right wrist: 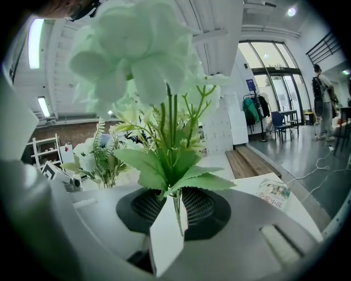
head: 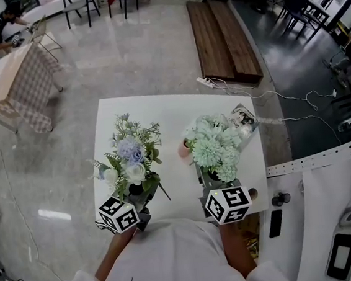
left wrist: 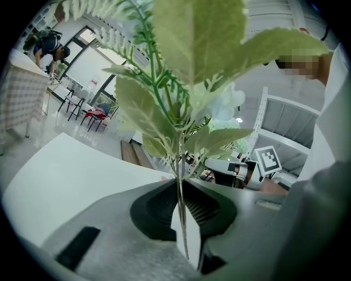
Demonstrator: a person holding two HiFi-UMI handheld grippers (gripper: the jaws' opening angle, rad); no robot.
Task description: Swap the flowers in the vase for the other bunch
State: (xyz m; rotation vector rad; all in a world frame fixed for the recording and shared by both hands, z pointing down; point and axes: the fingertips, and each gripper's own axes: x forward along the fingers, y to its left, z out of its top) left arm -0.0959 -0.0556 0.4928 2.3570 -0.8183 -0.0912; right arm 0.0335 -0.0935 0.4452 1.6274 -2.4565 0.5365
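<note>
Over the white desk (head: 172,109) you hold both bunches upright: your left claw (left wrist: 182,217) is pinched narrow on the stems of the lavender bunch (head: 131,160), your right claw (right wrist: 175,211) on the mint bunch (head: 216,145). The small pink vase (head: 183,148) stands between them, so keep the stems vertical and lower straight in.

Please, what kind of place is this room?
Probably a large open workroom or studio, not a home. The polished floor is wide, loose cables run across it, and scattered chairs and a checked-cloth table stand far from the white table.
</note>
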